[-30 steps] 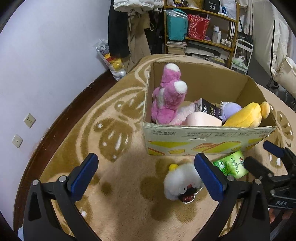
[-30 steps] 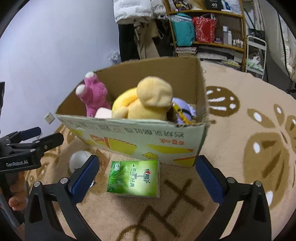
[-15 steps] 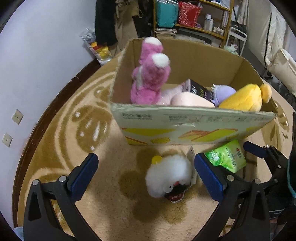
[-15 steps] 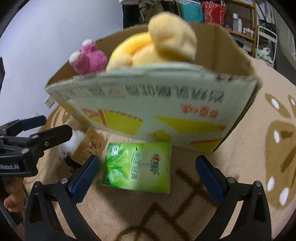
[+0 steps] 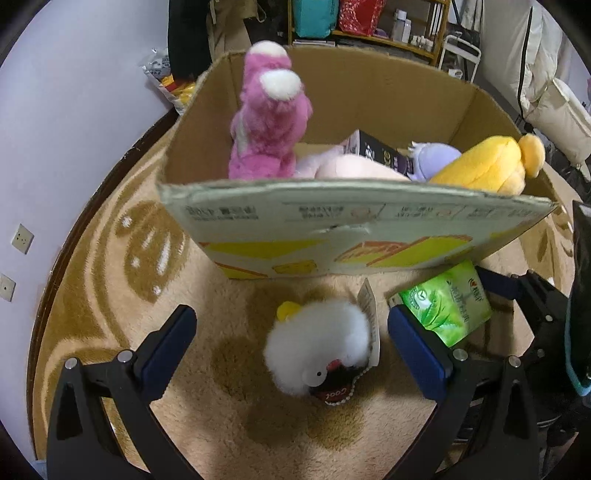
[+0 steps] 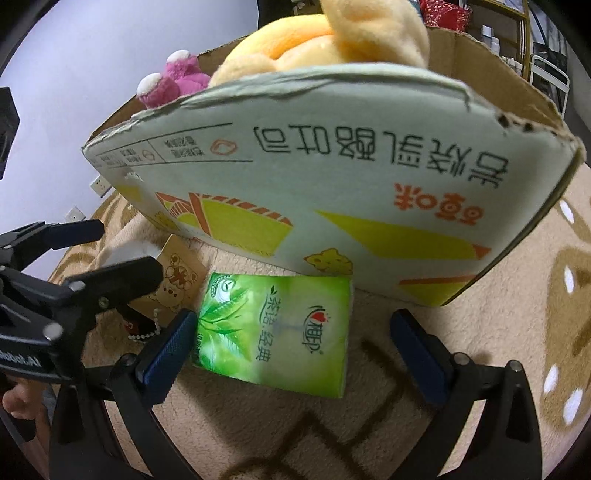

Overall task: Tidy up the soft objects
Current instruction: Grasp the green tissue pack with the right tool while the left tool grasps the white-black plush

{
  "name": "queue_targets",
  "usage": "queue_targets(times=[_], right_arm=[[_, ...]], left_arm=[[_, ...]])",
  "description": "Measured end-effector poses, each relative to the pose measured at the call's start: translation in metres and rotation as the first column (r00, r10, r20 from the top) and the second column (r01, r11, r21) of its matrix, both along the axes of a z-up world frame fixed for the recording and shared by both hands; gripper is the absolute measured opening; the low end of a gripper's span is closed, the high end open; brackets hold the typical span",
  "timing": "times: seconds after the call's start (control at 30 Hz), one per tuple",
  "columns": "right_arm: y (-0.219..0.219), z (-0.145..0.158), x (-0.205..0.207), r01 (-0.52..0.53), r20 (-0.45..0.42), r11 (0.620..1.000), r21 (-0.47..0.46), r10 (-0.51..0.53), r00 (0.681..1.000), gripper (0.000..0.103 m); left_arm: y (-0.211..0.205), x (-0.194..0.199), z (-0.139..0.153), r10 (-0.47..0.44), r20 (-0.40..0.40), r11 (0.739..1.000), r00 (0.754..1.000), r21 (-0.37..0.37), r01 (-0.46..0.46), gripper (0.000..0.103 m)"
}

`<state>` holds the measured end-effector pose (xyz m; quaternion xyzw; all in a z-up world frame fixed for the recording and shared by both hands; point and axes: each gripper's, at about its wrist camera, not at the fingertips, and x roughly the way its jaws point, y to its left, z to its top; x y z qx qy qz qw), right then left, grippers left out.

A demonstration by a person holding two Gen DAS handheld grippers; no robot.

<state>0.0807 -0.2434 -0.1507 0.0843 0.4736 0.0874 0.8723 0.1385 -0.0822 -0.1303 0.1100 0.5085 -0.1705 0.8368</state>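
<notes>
Tan patterned carpet, cardboard box, white plush toy, green tissue pack lying on it

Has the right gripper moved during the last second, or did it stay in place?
Yes. The right gripper has come forward and down toward the green tissue pack, which now sits between its open fingers, and the cardboard box looms nearer.

A tan carpet with brown leaf patterns covers the floor beside a pale lilac wall with sockets; cluttered wooden shelves stand behind
</notes>
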Motion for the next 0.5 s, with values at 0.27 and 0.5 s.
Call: queue_targets(times=[0.27,0.5], right_arm=[[0.004,-0.004,0.000,-0.014,0.016,1.000,-0.023,0.014,1.000,0.103],[0.004,-0.008,-0.003,-0.024,0.019,0.998,-0.050,0.025,0.999,0.103]], left_arm=[[-0.009,0.002,-0.013,-0.009,-0.050,1.000,0.999,0.018,0.010,0.102],[-0.009,0.005,-0.024,0.011,-0.094,1.000,0.996,0.007,-0.011,0.080]])
